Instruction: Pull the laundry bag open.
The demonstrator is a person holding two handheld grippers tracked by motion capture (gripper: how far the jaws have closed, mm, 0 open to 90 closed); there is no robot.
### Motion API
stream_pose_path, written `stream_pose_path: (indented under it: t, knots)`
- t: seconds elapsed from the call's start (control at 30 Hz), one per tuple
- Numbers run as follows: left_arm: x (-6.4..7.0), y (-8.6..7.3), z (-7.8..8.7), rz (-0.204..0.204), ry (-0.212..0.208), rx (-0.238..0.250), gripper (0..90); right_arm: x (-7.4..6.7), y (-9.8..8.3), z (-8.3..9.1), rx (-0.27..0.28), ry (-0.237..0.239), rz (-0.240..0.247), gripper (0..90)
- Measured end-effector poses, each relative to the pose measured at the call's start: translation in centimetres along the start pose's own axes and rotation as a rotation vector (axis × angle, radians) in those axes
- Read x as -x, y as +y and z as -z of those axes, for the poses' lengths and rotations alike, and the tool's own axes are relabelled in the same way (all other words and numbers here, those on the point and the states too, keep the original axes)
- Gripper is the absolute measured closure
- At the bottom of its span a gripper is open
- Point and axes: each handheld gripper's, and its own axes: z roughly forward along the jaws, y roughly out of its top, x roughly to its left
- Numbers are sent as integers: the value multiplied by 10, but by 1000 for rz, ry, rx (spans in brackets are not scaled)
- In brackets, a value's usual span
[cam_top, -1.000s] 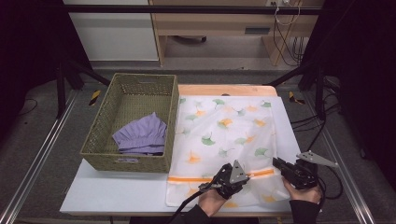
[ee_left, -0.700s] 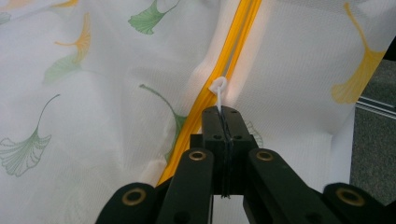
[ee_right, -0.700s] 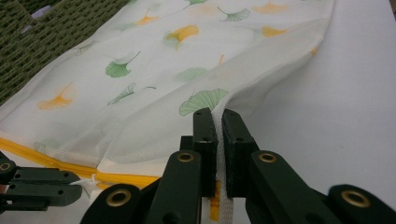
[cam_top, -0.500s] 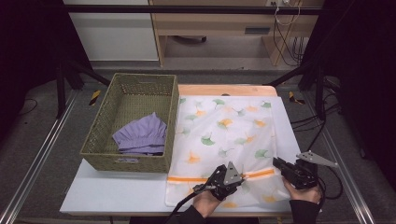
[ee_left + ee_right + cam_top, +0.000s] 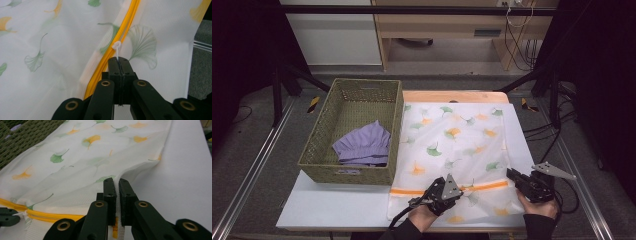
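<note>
While flat on the white bench (image 5: pixel 337 210), zip pull and bag edge both pinched.

Left claw (image 5: pixel 119 62) clenched on the white zip pull (image 5: pixel 117 47) of the orange zipper (image 5: pixel 126 23); right claw (image 5: pixel 117 185) clamped on the right edge of the ginkgo-print mesh bag (image 5: pixel 452 145), lifting a fold. Bag spread just beside the woven basket (image 5: pixel 319 150) holding purple cloth (image 5: pixel 364 145).

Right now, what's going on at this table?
A person is working the orange zipper of a white mesh bag printed with ginkgo leaves. The left claw is shut on the white zipper pull; the right claw pinches the bag's edge to hold it. A woven basket holding purple cloth sits beside the bag.
</note>
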Motion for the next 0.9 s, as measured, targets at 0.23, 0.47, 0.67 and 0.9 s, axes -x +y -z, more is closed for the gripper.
stream_pose_path:
  t: [0.23,0.47,0.67,0.9]
  knots:
    - [-8,-11,17,-15,16,-29,893,0,-1,-2,-8,2,-2,859]
    - [-14,-19,33,-3,23,-30,892,-2,-1,-4,-12,7,9,858]
    - [-12,-19,33,-15,21,-41,893,-1,-2,-4,-13,6,6,858]
    - [-15,-21,41,-18,19,-44,893,-3,-1,-4,-11,11,14,859]
